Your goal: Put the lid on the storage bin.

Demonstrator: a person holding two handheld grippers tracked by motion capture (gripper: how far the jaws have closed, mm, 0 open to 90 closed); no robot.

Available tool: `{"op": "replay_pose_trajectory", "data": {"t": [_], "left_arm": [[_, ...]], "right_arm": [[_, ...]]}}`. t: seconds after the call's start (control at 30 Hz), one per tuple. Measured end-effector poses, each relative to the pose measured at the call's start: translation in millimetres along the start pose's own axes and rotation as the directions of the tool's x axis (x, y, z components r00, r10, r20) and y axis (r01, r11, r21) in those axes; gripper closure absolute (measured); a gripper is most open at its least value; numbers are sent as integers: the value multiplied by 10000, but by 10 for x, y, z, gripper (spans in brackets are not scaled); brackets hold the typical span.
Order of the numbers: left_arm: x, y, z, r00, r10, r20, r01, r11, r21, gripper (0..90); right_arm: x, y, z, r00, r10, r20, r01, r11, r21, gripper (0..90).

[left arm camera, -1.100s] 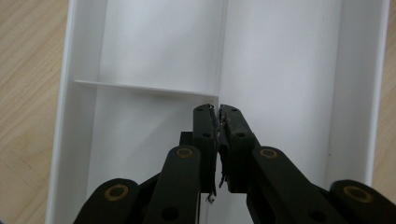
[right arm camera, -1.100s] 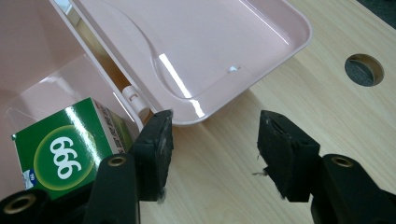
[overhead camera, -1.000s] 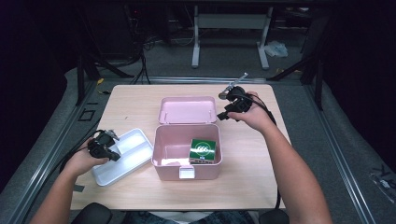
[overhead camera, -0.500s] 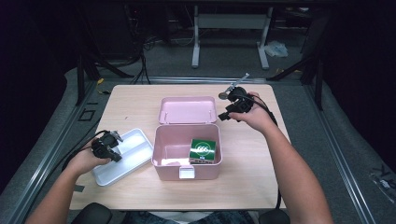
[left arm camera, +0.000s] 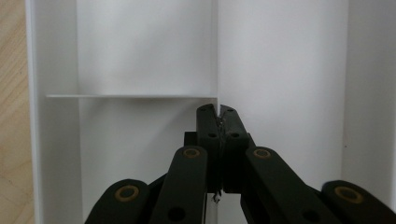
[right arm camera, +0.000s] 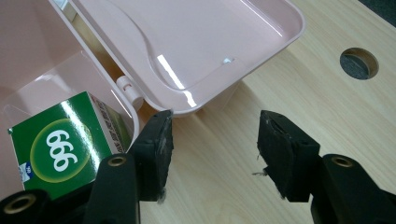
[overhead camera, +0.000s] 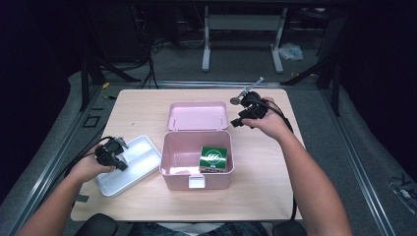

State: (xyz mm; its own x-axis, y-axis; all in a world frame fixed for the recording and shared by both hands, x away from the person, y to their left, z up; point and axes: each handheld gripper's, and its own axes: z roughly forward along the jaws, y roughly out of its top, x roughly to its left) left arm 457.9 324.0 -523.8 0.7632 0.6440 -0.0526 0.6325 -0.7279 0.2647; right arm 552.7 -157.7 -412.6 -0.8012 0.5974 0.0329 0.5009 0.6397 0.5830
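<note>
A pink box [overhead camera: 196, 169] stands open at the table's centre, its lid [overhead camera: 197, 115] lying flat behind it. Inside, at the right, sits a green carton marked 666 [overhead camera: 214, 158] [right arm camera: 56, 144]. A white divided tray [overhead camera: 142, 167] lies left of the box. My left gripper [overhead camera: 110, 155] [left arm camera: 218, 112] is down in the tray, jaws shut on its thin upright divider [left arm camera: 217, 56]. My right gripper [overhead camera: 246, 115] [right arm camera: 215, 149] hovers open over bare wood beside the lid's [right arm camera: 187, 42] right corner, with nothing between its fingers [right arm camera: 156, 144].
A round cable hole [right arm camera: 358, 63] [overhead camera: 235, 101] sits in the wooden table [overhead camera: 255, 196] behind the right gripper. Cables trail from both grippers. Dark floor, rails and a stand's legs [overhead camera: 241, 44] surround the table.
The left gripper has shifted very slightly toward the near side on the tray. The right gripper has hardly moved.
</note>
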Motion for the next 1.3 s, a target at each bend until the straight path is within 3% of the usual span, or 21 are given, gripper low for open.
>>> {"op": "replay_pose_trajectory", "data": {"t": [0.23, 0.53, 0.8, 1.17, 1.3], "left_arm": [[0, 8, -229, 9999, -100, 33, 101, 9991, -420, 894], [-9, 56, -625, 9993, 113, -365, -137, 9977, -661, 893], [-41, 167, -978, 9982, 378, -465, -421, 9945, -958, 894], [-201, 476, -1321, 9903, 1330, -405, -1363, 9864, -922, 894], [-315, 654, -1322, 9758, 2187, -54, -2185, 9737, -652, 894]], "right_arm": [[-7, -15, -27, 10000, 27, 83, -27, 10000, -31, 450], [4, -11, -54, 9999, -8, 114, 9, 10000, -50, 450], [2, -1, -80, 9998, -77, 172, 78, 9999, -72, 450], [4, 10, -97, 9997, -128, 222, 129, 9999, -67, 450], [6, 15, -98, 9997, -138, 215, 140, 9999, -85, 450]]}}
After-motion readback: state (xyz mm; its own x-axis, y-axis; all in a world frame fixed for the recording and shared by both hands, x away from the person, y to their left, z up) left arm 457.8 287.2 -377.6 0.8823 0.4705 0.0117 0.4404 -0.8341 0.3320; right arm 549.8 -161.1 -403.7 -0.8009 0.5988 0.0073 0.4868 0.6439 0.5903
